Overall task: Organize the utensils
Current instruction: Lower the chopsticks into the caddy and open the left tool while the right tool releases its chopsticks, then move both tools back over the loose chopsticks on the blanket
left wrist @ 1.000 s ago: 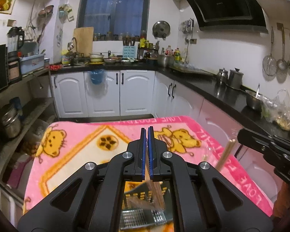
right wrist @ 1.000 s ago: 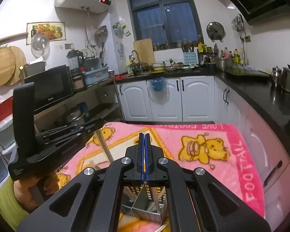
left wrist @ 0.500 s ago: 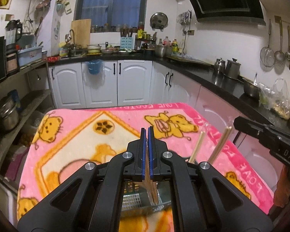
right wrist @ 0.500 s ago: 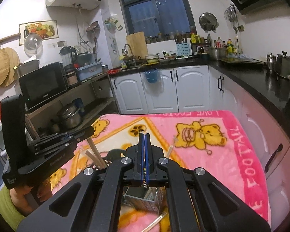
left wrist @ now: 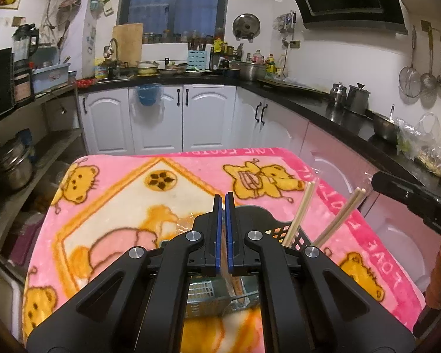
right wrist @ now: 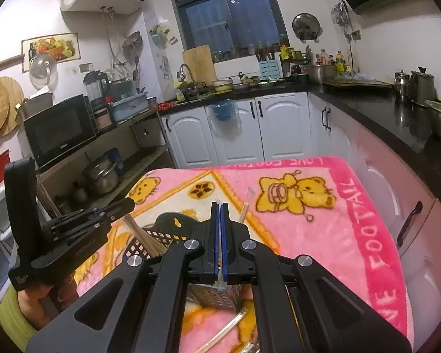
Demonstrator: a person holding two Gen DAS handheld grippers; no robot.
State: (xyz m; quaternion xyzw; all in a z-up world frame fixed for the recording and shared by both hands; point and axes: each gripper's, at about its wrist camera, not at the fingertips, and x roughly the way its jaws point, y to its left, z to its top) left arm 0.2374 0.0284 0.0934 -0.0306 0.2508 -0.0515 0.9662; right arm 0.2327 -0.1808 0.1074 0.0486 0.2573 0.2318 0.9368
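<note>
Hovering over black perforated plastic utensil basket (left wrist: pixel 291 232) holding wooden chopsticks (left wrist: pixel 298 214); left gripper (left wrist: pixel 223 232) and right gripper (right wrist: pixel 219 241) pressed together, apparently empty.

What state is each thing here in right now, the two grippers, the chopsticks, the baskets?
Left gripper: shut, nothing visibly held.
Right gripper: shut; a grip cannot be told.
Wooden chopsticks: standing tilted in the black basket.
Black basket: upright on the pink blanket.
Metal holder: on the blanket, below the right gripper.

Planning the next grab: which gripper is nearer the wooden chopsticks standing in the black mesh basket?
Left gripper; the wooden chopsticks rise just right of its fingers. The right gripper sits farther right.
</note>
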